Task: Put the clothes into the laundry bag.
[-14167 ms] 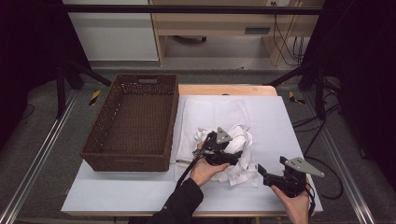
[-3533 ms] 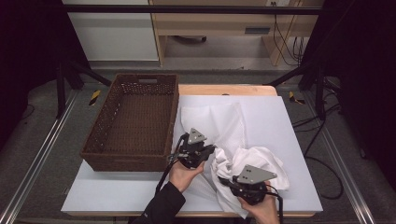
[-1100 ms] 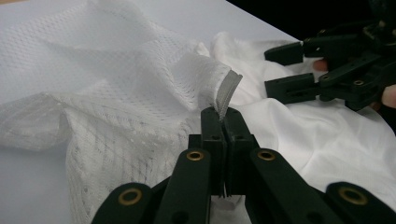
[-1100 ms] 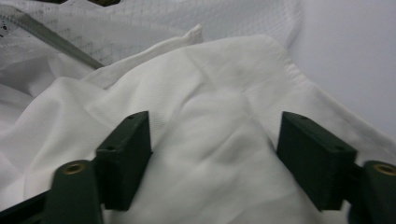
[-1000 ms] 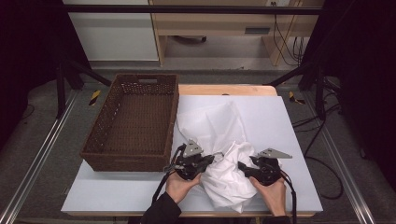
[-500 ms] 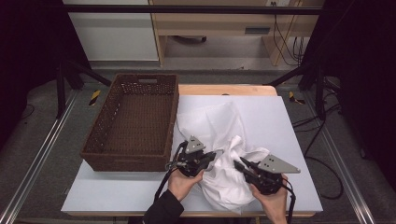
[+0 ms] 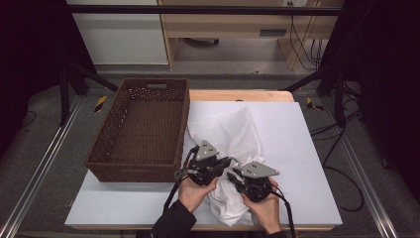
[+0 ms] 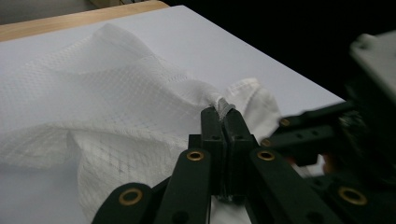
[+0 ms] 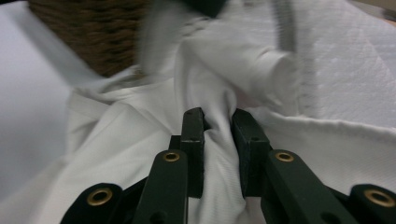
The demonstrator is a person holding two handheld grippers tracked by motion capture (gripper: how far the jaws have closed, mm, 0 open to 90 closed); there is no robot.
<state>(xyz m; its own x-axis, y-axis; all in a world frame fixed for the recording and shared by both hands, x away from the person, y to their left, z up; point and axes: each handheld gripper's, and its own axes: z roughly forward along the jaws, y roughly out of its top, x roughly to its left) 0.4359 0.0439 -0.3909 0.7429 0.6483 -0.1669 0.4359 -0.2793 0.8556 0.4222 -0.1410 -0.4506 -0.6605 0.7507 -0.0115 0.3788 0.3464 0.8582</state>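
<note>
While I watch from the high view, my left gripper (image 7: pixel 229 162) and my right gripper (image 7: pixel 234 175) sit close together over the near middle of the white-topped desk (image 7: pixel 307 148), both buried in the crumpled white waffle-weave cloth (image 7: pixel 233 131). That cloth lies spread from the desk's middle down to its near edge, just right of the brown woven wicker basket (image 7: pixel 141 129), which stands on the desk's left part.

Through the left gripper view, my left gripper (image 8: pixel 225 116) has its fingers pressed flat together, with a thin pinch of the cloth's (image 8: pixel 116 102) hemmed edge caught between the tips. The other gripper shows dark and blurred at the right of that view.

Through the right gripper view, my right gripper (image 9: pixel 217 116) has its fingers at a narrow gap, having just been closing, and a raised fold of the cloth (image 9: pixel 140 140) fills the space between them, touching both inner faces. The basket (image 9: pixel 88 32) shows blurred at the upper left there.
</note>
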